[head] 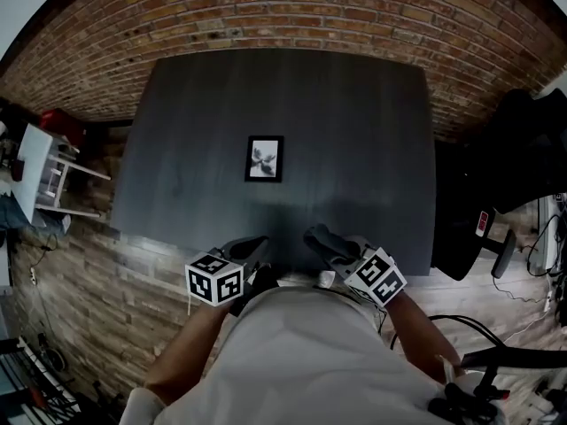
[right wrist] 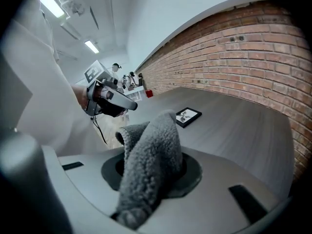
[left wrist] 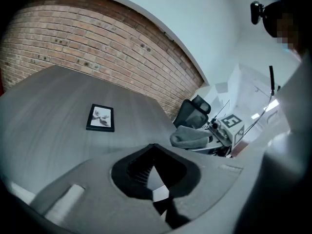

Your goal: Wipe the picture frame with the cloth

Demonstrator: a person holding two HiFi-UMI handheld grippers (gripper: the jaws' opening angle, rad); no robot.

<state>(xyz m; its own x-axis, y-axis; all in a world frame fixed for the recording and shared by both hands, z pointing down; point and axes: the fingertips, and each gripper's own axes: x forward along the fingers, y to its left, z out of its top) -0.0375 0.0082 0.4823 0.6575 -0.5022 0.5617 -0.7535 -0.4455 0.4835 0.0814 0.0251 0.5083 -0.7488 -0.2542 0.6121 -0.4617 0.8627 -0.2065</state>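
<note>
**Bench** (head: 354, 104): dark grey top. The far edge lies along the brick wall (head: 292, 7). The near edge is just ahead of both grippers. The right edge is near a black office chair (head: 483, 211). The left edge faces plank floor (head: 115, 273), with a white rack (head: 40, 175) standing further off.

**Picture frame** (head: 264, 158): black border, pale print. It lies flat near the middle of the bench, well apart from every edge. Bare bench top surrounds it on all sides. The widest open stretch lies between the frame and the near edge.

**Left hand-held gripper** (head: 255, 248): jaws pressed together with nothing between them. It is held at the near edge of the bench, well apart from the frame. In the left gripper view the frame (left wrist: 100, 118) lies ahead and to the left.

**Right hand-held gripper** (head: 324, 241): jaws pinching the cloth. It is held at the near edge, beside the left one but not touching it.

**Cloth** (right wrist: 151, 160): grey and fleecy, folded over, rising out of the right jaws in a hump. It is off the bench and well apart from the frame (right wrist: 188, 116).
</note>
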